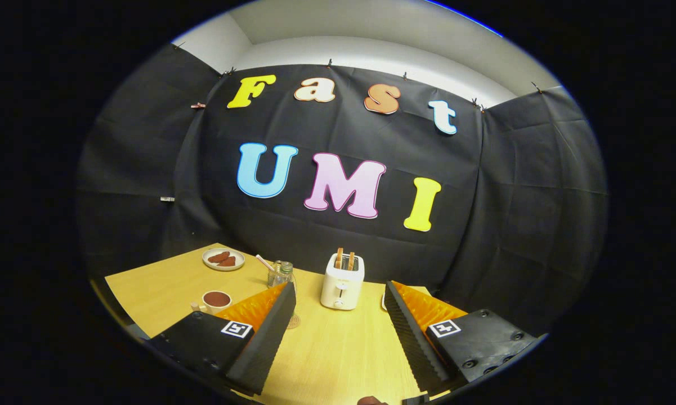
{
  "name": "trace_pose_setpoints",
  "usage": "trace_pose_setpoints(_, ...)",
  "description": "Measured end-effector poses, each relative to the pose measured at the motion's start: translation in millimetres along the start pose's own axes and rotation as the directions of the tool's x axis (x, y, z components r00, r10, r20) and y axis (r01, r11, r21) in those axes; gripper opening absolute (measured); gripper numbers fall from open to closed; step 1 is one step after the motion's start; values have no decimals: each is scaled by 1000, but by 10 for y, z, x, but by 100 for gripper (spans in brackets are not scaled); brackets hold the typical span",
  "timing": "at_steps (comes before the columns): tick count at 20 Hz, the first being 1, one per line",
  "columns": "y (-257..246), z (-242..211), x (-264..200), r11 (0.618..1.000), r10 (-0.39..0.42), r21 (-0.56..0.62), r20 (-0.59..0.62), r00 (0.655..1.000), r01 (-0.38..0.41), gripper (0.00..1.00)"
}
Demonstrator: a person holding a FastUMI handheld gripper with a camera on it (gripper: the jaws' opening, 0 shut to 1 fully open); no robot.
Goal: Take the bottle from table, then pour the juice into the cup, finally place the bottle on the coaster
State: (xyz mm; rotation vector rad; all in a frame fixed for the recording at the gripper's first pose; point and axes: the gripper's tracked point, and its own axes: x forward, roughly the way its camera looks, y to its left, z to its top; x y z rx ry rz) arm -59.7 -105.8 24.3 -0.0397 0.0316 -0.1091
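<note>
Here, in the gripper view, the gripper (340, 323) hangs above a pale wooden table (338, 349) with its two fingers spread wide apart and nothing between them but bare tabletop. Straight ahead of that gap, beyond the fingertips, stands a white toaster (342, 281) with two slices of toast (344, 259) poking up out of its slots.

A clear glass bottle (285, 274) stands upright on the table, just behind the tip of the left finger and beside the toaster (the finger hides its lower part, so its base cannot be made out). Next to it, touching or nearly so, sits a small glass jar (272, 276) with a pale stick or straw leaning out of it. At the foot of the bottle, a sliver of a round coaster (294, 322) peeks out past the inner edge of the left finger.

Further to the left finger's outer side is a white cup (216, 301) holding a dark reddish-brown drink. Beyond it, near the far edge of the table, lies a white plate (223, 259) carrying a few brownish pieces of food.

A small white thing shows just behind the right fingertip; too little of it shows to tell what it is.
</note>
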Motion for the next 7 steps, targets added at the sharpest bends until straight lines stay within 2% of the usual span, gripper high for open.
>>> trace_pose_setpoints(2,-10,-21,-56,999,5,42,-12,1000,-4,98)
trace_pose_setpoints(4,-80,-22,-75,999,-3,45,-11,1000,3,98)
trace_pose_setpoints(7,-114,-45,-45,999,27,44,-17,999,-26,97)
